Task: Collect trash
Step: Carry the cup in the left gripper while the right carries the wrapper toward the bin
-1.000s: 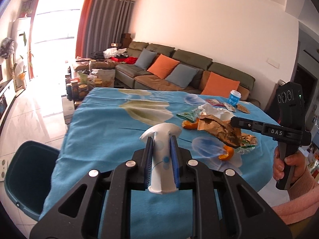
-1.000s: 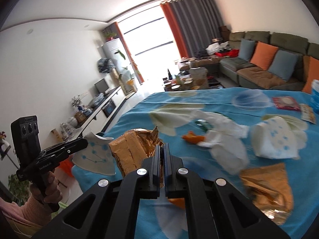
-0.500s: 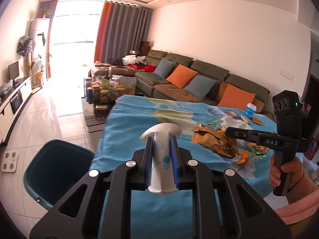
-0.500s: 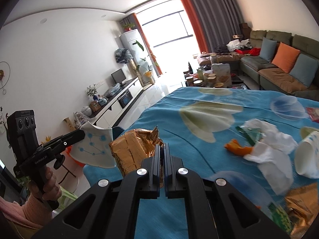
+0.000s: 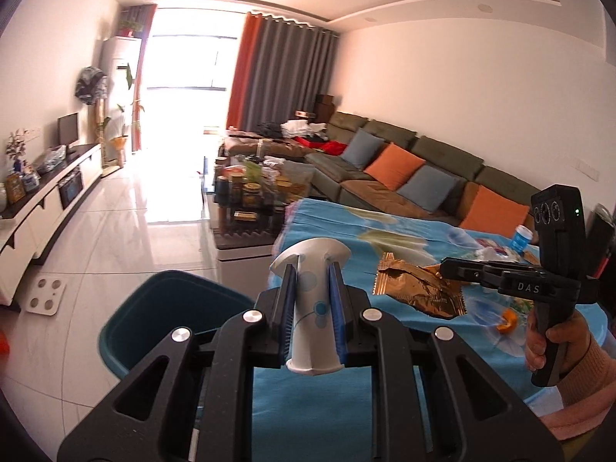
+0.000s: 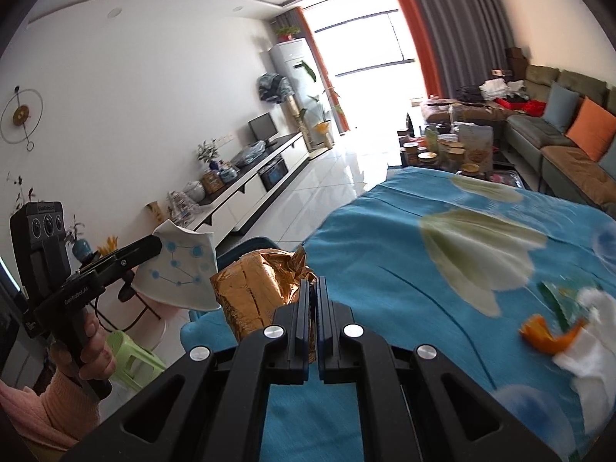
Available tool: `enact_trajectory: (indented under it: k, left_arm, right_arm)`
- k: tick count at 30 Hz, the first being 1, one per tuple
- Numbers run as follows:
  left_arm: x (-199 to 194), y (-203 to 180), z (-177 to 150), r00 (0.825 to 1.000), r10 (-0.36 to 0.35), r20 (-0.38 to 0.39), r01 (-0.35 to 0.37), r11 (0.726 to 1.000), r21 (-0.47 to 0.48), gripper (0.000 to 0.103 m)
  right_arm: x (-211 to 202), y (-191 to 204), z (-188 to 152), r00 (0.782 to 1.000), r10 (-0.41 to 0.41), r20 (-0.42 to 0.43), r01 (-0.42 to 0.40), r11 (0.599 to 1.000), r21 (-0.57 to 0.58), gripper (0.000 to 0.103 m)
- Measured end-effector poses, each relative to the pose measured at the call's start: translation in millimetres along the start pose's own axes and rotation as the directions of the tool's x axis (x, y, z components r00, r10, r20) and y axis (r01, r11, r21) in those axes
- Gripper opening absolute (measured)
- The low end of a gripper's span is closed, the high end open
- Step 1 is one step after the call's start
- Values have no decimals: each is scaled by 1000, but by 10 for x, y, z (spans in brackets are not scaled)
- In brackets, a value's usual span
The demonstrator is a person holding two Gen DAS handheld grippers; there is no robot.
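Observation:
My left gripper (image 5: 311, 269) is shut on a squashed white paper cup (image 5: 311, 308) with blue dots, held over the table's left edge; the same cup (image 6: 181, 269) shows in the right wrist view. My right gripper (image 6: 313, 285) is shut on a crumpled gold foil wrapper (image 6: 258, 288), which also appears as the gold wrapper (image 5: 417, 288) in the left wrist view. A teal trash bin (image 5: 154, 308) stands on the floor just left of the blue-clothed table (image 5: 385, 238). Orange peel (image 6: 539, 333) and white tissue (image 6: 589, 346) lie on the cloth.
A low coffee table (image 5: 250, 200) crowded with jars stands beyond the table. A sofa (image 5: 404, 165) with orange and blue cushions runs along the right wall. A white TV cabinet (image 5: 46, 200) lines the left wall. A green stool (image 6: 131, 358) stands by the person's hand.
Both grippers have swung left along the table with their loads. The teal bin has come from the far left edge to just below the held cup.

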State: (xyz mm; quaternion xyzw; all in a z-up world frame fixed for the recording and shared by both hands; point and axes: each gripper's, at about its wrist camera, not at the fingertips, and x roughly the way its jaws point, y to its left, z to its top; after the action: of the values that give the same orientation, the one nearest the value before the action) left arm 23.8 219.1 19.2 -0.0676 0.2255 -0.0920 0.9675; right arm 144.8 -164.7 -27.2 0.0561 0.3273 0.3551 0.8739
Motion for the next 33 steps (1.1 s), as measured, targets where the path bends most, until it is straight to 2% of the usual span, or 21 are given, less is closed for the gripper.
enact_trajectory:
  k: [8, 16, 33]
  left_arm:
    - [-92, 393, 11, 996, 88, 6, -88, 996, -33, 18]
    - [-143, 700, -27, 990, 141, -4, -141, 988, -63, 18]
    - [238, 1068, -187, 976, 202, -83, -212, 968, -132, 18]
  right_arm:
    - [365, 226, 163, 998, 38, -42, -41, 997, -67, 2]
    - [692, 426, 273, 994, 55, -89, -64, 992, -111, 2]
    - [1357, 589, 417, 982, 61, -179, -84, 989, -121, 2]
